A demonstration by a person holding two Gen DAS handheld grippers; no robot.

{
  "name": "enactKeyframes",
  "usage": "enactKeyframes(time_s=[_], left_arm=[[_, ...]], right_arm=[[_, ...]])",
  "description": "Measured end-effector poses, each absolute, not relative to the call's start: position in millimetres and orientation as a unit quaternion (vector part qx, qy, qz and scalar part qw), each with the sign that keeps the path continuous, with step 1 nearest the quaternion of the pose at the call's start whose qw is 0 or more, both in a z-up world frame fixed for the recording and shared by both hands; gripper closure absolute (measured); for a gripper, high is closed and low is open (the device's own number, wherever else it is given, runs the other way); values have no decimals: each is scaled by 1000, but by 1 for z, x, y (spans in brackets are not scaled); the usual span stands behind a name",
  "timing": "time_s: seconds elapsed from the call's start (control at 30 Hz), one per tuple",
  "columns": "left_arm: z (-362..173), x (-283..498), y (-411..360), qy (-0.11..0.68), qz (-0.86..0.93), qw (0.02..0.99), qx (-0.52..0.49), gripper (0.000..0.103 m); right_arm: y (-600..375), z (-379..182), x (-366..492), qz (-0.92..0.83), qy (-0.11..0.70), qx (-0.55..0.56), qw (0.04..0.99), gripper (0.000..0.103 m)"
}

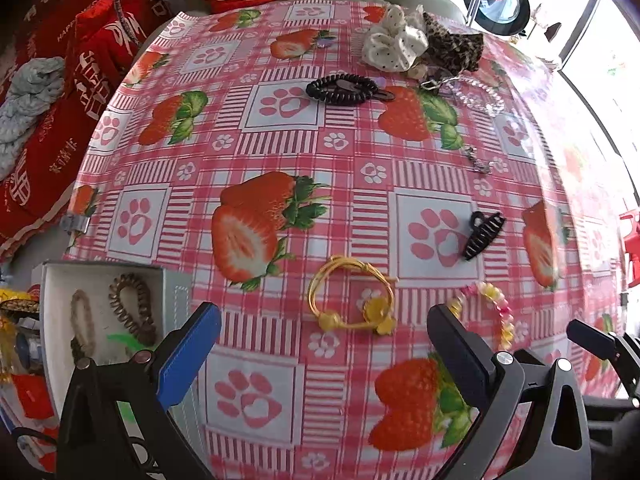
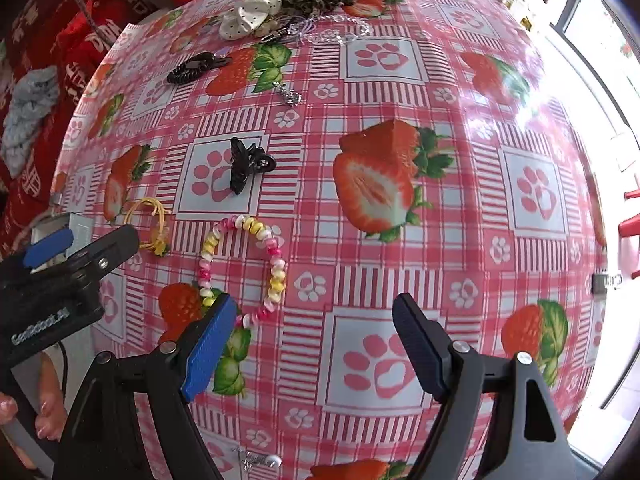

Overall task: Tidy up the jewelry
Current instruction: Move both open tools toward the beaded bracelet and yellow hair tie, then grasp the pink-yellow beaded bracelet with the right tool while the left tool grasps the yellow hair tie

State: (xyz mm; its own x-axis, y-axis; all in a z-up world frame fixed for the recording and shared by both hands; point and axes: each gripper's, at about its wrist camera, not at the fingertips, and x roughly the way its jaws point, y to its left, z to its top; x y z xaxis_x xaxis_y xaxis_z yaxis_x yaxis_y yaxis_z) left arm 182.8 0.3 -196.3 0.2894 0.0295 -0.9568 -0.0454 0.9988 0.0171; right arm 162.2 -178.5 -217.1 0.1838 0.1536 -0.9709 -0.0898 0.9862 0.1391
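Hair accessories lie on a strawberry tablecloth [image 1: 280, 140]. My left gripper [image 1: 324, 344] is open and empty, just behind a yellow hair tie [image 1: 352, 296]. A white box [image 1: 56, 300] at the left holds a brown coil tie [image 1: 134, 308] and a beige tie [image 1: 82, 320]. My right gripper [image 2: 314, 340] is open and empty; its left finger [image 2: 208, 344] is at the near edge of a pink-yellow coil bracelet [image 2: 244, 268]. A black claw clip [image 2: 248, 164] lies beyond. The left gripper also shows in the right wrist view [image 2: 84, 246].
At the far edge lie a black coil tie with a clip [image 1: 342, 89], a white dotted scrunchie [image 1: 392, 44], a leopard scrunchie [image 1: 452, 46], a clear bead bracelet [image 1: 476, 96] and a small metal charm [image 1: 478, 162]. Red cushions [image 1: 80, 80] sit left of the table.
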Motion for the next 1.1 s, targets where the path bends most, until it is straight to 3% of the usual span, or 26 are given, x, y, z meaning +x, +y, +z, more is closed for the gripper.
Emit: enactKeyframes(time_s=[0.27, 0.33, 0.43, 0.57, 0.73, 0.87, 0.93, 1.0, 1.1], left_arm=[[-216, 194, 1, 604, 22, 797, -1, 0], [-221, 197, -1, 610, 22, 792, 5, 6], [-227, 199, -1, 615, 18, 788, 2, 6], [-228, 199, -1, 614, 8, 789, -5, 18], [-223, 197, -9, 609, -12, 793, 5, 40], [-220, 196, -13, 609, -29, 792, 5, 80], [-218, 195, -12, 609, -35, 792, 3, 81], [-214, 191, -12, 606, -40, 794, -1, 86], [-206, 185, -12, 601, -46, 798, -7, 87]], right_arm=[[-159, -228, 170, 91, 621, -36, 777, 21], [-155, -231, 170, 88, 618, -51, 780, 28], [-149, -236, 170, 84, 617, -67, 779, 33], [-141, -236, 166, 88, 603, -93, 787, 36], [-137, -234, 164, 105, 604, -94, 784, 52], [-131, -233, 162, 111, 607, -93, 781, 63], [-129, -231, 162, 113, 606, -94, 782, 83], [-126, -231, 162, 116, 606, -92, 781, 94], [-129, -230, 164, 117, 609, -71, 781, 94]])
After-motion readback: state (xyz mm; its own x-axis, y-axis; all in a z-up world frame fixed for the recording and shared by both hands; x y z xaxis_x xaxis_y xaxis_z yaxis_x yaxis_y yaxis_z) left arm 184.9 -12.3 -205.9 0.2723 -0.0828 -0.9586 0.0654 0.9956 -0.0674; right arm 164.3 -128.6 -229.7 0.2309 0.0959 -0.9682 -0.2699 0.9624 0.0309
